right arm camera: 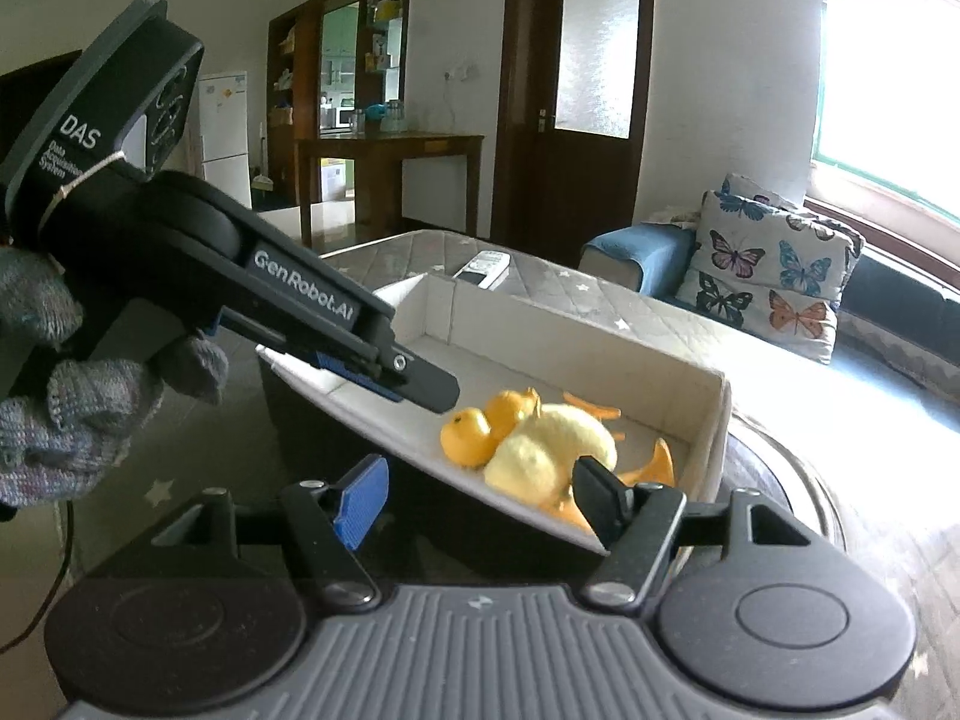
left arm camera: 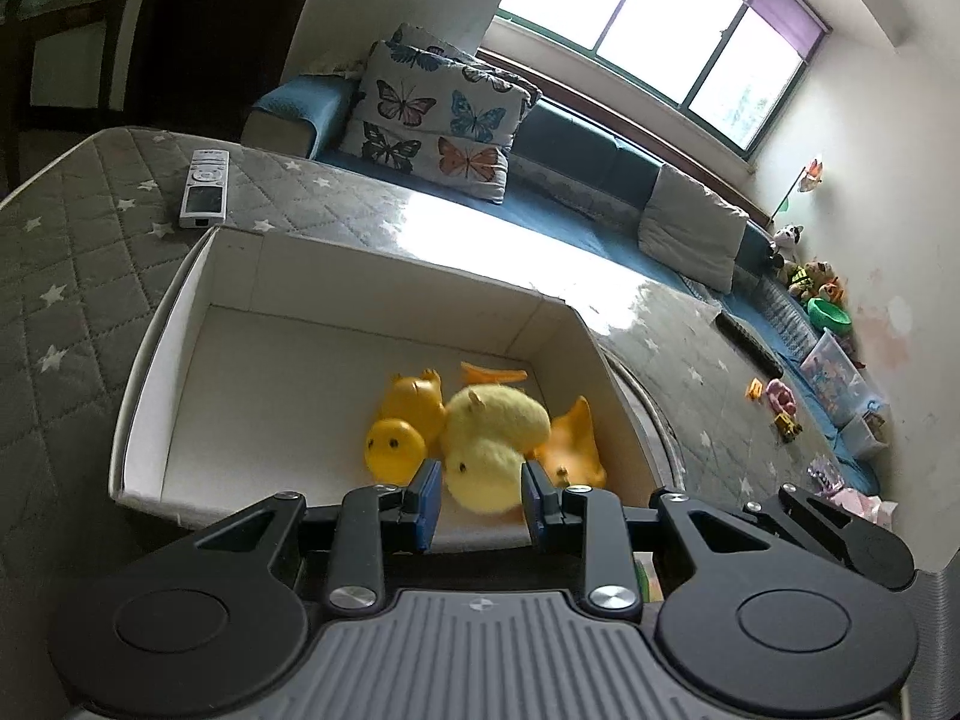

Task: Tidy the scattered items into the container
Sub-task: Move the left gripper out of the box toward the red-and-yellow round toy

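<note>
You have the box (left arm camera: 180, 324) on the counter (left arm camera: 78, 264), with the toys (left arm camera: 480, 426) huddled in its near right corner. The remote (left arm camera: 205, 187) lies on the counter beyond the box's far left corner; the sofa (left arm camera: 570, 180) stands behind the counter's far edge.

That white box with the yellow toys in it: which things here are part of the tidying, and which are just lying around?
Part of the job:
- white box
- fuzzy yellow chick
- orange rubber ducks
- left gripper, right gripper

Just lying about:
- white remote on the quilted cover
- butterfly cushions
- small toys farther along the cover
</note>
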Tool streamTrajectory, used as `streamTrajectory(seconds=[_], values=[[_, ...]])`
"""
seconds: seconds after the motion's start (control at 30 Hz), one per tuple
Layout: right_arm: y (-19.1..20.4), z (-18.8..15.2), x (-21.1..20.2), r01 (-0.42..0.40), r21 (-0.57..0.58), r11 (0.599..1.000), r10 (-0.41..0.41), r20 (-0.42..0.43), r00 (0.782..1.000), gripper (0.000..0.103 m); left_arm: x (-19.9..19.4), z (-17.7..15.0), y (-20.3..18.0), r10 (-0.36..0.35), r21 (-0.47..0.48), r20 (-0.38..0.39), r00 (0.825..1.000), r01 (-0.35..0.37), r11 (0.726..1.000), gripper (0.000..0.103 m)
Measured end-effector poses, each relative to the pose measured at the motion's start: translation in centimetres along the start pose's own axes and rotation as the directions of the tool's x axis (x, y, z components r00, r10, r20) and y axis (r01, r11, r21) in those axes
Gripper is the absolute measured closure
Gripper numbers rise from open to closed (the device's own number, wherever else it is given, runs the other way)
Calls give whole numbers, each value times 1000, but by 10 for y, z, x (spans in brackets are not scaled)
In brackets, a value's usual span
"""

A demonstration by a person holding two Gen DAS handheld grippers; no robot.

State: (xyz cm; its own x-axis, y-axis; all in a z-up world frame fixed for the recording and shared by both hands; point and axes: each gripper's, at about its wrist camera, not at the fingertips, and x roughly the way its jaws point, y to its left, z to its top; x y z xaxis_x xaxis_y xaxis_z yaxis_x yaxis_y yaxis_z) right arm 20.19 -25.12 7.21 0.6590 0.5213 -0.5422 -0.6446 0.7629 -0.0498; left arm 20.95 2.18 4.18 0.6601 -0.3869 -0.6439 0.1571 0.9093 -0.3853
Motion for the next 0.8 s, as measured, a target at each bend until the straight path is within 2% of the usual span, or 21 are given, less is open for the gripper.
streamTrajectory(seconds=[0.1, 0.17, 0.6, 0.8], values=[[4, -11, -9, 10, 1, 1000, -10, -1, 1000, 32, -4, -12, -5, 9, 3, -6, 1000, -9, 1000, 73], [5, -18, -14, 15, 10, 1000, -14, -3, 1000, 28, -6, -20, -7, 11, -1, -14, 1000, -11, 1000, 72], [3, -62, -33, 67, 52, 996, -64, -52, 997, 27, -3, -67, -16, -5, -47, -79, 997, 1, 999, 72], [-4, -72, -33, 100, 79, 992, -95, -66, 993, 23, 2, -82, -20, -15, -70, -113, 994, 7, 998, 72]])
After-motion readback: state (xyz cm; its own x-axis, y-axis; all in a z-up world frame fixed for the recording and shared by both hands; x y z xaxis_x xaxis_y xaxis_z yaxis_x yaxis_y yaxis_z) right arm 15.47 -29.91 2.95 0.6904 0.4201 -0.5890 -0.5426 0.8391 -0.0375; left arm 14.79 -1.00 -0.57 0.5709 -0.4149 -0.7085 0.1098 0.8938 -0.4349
